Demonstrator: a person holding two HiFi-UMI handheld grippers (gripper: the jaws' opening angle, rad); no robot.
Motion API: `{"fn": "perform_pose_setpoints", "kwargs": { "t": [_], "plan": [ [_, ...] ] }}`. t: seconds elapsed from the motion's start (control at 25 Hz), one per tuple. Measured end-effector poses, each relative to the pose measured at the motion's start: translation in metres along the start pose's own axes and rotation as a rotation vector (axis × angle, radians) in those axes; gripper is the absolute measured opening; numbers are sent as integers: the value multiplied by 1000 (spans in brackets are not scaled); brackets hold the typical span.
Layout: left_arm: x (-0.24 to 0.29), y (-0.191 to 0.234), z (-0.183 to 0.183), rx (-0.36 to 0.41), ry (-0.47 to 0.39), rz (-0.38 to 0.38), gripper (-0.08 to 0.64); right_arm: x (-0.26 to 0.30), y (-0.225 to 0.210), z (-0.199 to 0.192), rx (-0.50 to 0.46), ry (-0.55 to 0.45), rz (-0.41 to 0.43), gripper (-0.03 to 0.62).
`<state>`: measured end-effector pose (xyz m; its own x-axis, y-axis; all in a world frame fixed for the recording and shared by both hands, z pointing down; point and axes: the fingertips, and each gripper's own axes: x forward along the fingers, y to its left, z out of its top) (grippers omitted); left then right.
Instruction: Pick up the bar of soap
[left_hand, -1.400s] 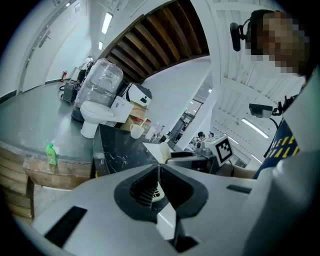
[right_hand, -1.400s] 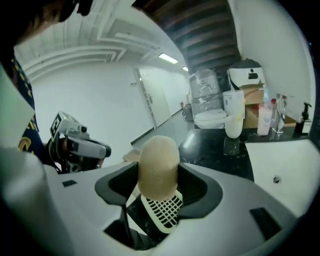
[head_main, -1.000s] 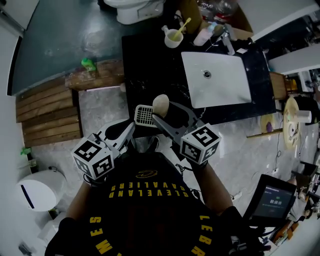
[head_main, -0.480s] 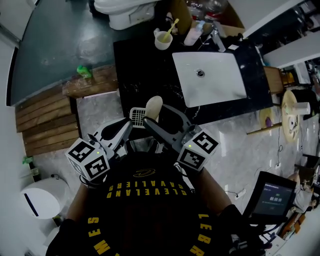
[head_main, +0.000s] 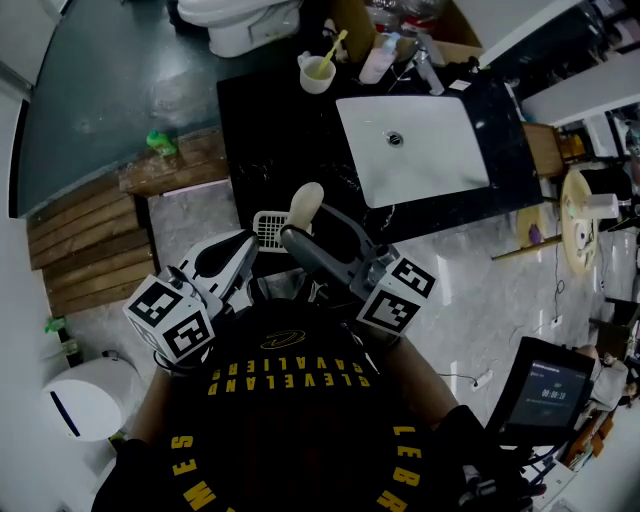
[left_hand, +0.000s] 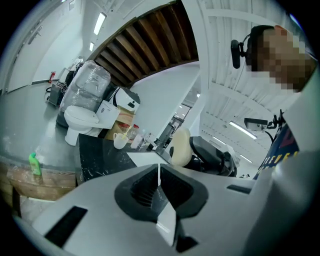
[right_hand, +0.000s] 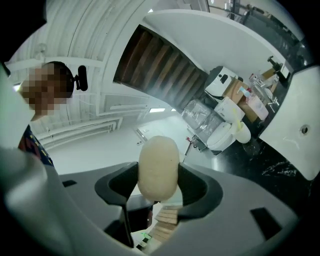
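The bar of soap (head_main: 305, 204) is a cream oval, held upright off the black counter (head_main: 265, 130). My right gripper (head_main: 303, 226) is shut on it, and in the right gripper view the soap (right_hand: 158, 162) fills the gap between the dark pads of that gripper (right_hand: 158, 181). My left gripper (head_main: 267, 230) sits just left of the soap, its white ribbed pad showing. In the left gripper view its jaws (left_hand: 159, 172) meet with nothing between them, and the soap (left_hand: 181, 147) shows beyond them to the right.
A white sink (head_main: 412, 150) is set in the counter, with a faucet (head_main: 428, 68) and a cup holding a toothbrush (head_main: 318, 70) behind it. A toilet (head_main: 238, 20) stands beyond. Wooden boards (head_main: 90, 235), a green bottle (head_main: 158, 142), a white bin (head_main: 72, 410) and a screen (head_main: 545, 388) surround me.
Both grippers and the counter have slid slightly left and up in the head view. The right gripper keeps its hold on the soap; the left stays shut.
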<state>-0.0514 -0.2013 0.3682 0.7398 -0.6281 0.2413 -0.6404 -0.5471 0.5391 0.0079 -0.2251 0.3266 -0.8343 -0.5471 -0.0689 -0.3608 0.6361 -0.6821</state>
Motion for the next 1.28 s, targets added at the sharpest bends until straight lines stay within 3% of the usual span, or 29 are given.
{"fn": "perform_pose_setpoints", "kwargs": {
  "t": [0.36,0.76,1.28],
  "plan": [
    [4,0,1,-10,7,-7,15,-1,8,1,-20,3,60,265],
    [3,0,-3,-28,20,-4,14,-7,-2,2,51,-43,43,265],
    [1,-1,-4,-39,40,2,14,-8,0,2,74,-50,36,265]
  ]
}}
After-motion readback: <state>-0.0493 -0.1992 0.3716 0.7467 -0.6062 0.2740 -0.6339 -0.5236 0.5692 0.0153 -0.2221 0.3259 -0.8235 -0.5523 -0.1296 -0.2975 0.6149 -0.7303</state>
